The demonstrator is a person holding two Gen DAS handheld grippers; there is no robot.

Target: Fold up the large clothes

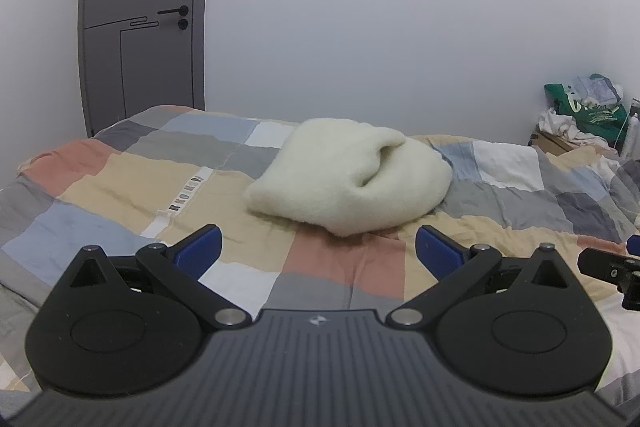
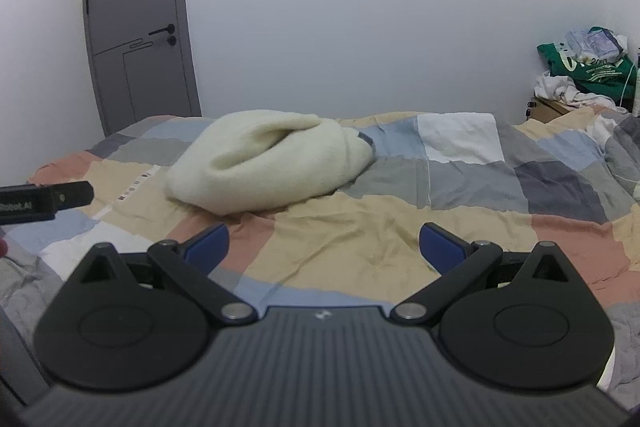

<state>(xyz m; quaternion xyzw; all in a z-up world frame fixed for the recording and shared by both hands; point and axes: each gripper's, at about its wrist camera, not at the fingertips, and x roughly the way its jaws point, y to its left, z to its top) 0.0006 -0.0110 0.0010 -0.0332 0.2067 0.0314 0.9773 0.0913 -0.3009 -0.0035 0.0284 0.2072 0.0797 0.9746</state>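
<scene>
Fleece (image 1: 348, 179), cream and folded into a thick bundle, lies on the patchwork bed cover (image 1: 120, 183) in the left wrist view, just beyond the left hand-held gripper (image 1: 319, 247), whose blue pads stand wide apart and hold nothing. In the right wrist view the same bundle (image 2: 272, 167) sits ahead and to the left of the right hand-held gripper (image 2: 324, 243), likewise spread open and empty above the cover (image 2: 400, 219).

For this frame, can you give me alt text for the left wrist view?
A cream fleece garment lies folded in a bundle on a patchwork quilt, just ahead of the open, empty left claw. A grey door stands behind on the left, with a green bag at far right.
</scene>
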